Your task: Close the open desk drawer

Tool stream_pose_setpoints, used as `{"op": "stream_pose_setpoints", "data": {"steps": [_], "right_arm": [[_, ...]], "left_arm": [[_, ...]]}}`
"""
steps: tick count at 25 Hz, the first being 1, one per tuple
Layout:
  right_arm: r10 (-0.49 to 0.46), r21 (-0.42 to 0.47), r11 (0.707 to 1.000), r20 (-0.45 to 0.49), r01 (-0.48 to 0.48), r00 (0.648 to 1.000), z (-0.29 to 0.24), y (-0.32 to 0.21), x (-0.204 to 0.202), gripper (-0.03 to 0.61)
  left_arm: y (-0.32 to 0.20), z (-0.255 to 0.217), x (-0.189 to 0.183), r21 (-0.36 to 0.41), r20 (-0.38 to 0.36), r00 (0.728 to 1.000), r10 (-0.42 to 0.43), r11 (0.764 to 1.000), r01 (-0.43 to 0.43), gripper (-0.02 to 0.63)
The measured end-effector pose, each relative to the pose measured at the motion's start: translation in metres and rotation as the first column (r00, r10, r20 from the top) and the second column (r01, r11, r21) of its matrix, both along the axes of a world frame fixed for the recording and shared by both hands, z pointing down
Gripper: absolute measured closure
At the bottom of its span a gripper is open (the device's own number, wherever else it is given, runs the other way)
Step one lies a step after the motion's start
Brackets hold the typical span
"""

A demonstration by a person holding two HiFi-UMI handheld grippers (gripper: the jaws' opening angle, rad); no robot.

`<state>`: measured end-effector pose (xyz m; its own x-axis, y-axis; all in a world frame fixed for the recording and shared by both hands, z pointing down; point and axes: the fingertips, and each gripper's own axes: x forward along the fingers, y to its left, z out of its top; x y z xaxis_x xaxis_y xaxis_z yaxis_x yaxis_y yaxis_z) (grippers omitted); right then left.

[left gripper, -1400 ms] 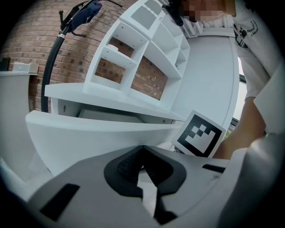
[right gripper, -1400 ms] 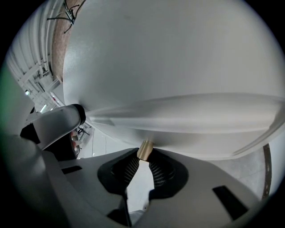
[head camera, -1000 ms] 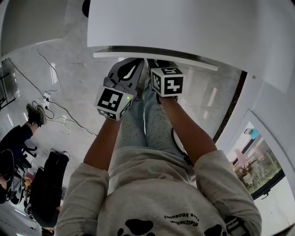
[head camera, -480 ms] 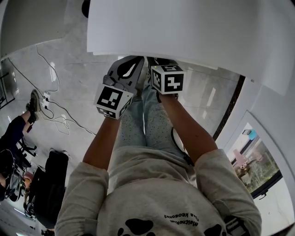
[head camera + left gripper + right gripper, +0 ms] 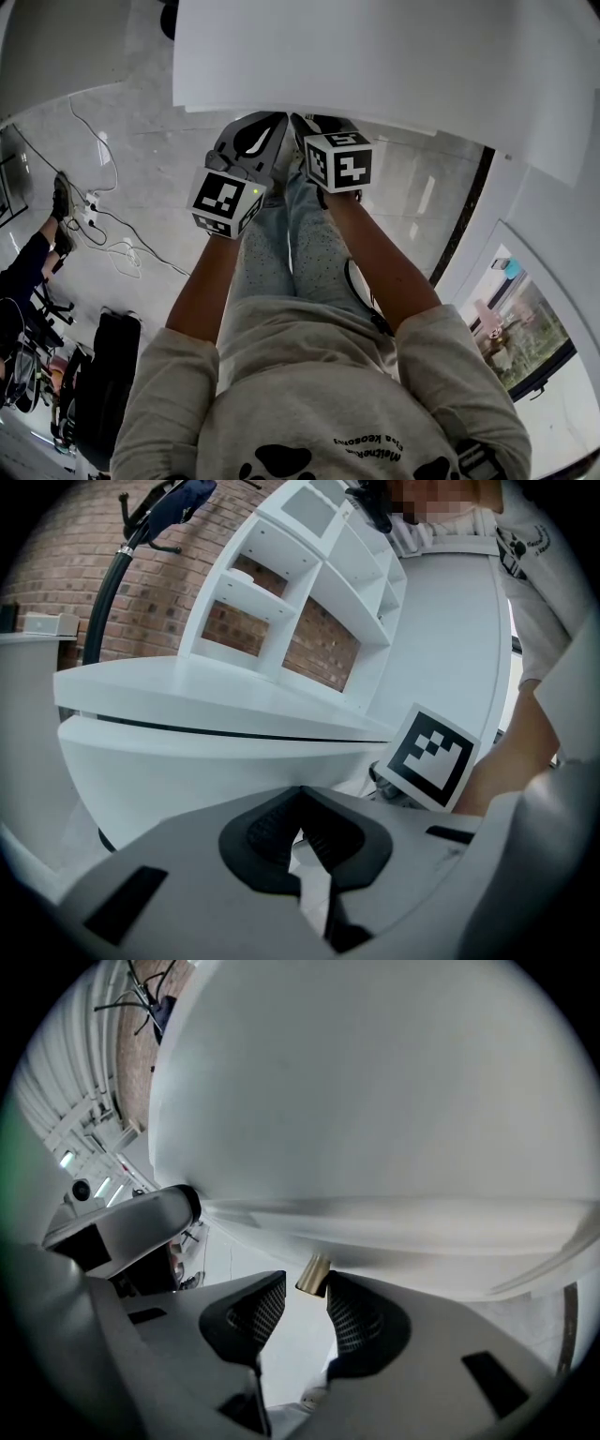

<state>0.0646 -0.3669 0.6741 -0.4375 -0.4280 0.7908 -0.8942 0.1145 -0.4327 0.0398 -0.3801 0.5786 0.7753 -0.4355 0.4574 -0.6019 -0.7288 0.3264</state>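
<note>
Now that the drawer [image 5: 216, 771] sits flush under the counter [image 5: 356, 56], no lip showing vs a sec ago, the right claw [image 5: 302, 1316] has just let go, jaws apart round the brass knob [image 5: 313, 1275], left claw [image 5: 302, 841] closed, empty, so the task looks done.

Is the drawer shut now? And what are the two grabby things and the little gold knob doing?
drawer: pushed in under the desk top, looks shut.
brass knob: between the right jaws, not squeezed.
right hand-held gripper: open; jaws have just been opening.
left hand-held gripper: shut, empty.
</note>
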Motion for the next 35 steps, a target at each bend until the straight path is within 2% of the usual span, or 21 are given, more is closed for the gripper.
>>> {"op": "stream_pose_setpoints", "data": {"steps": [6, 14, 18, 27, 35], "right_arm": [[0.009, 0.06, 0.998, -0.034, -0.007, 0.999, -0.029, 0.012, 0.008, 0.436], [-0.006, 0.237, 0.971, -0.132, 0.038, 0.991, -0.088, 0.027, 0.014, 0.436], [0.029, 0.298, 0.954, -0.129, 0.011, 0.991, -0.119, 0.036, 0.012, 0.442], [0.114, 0.429, 0.903, -0.149, -0.04, 0.982, -0.19, 0.057, 0.015, 0.532], [0.172, 0.514, 0.853, -0.11, -0.093, 0.979, -0.259, 0.093, 0.007, 0.546]], "left_arm": [[0.002, -0.003, -0.001, 0.015, 0.001, 1.0, 0.008, 1.0, -0.008, 0.595], [0.013, -0.012, 0.004, 0.007, 0.002, 1.0, 0.017, 1.0, -0.017, 0.595], [0.024, -0.035, 0.0, 0.029, -0.014, 1.0, 0.019, 0.999, -0.018, 0.595], [0.05, -0.106, -0.009, 0.098, -0.055, 0.998, 0.027, 0.995, -0.022, 0.595], [0.091, -0.175, -0.028, 0.142, -0.107, 0.994, 0.017, 0.99, -0.002, 0.595]]}}
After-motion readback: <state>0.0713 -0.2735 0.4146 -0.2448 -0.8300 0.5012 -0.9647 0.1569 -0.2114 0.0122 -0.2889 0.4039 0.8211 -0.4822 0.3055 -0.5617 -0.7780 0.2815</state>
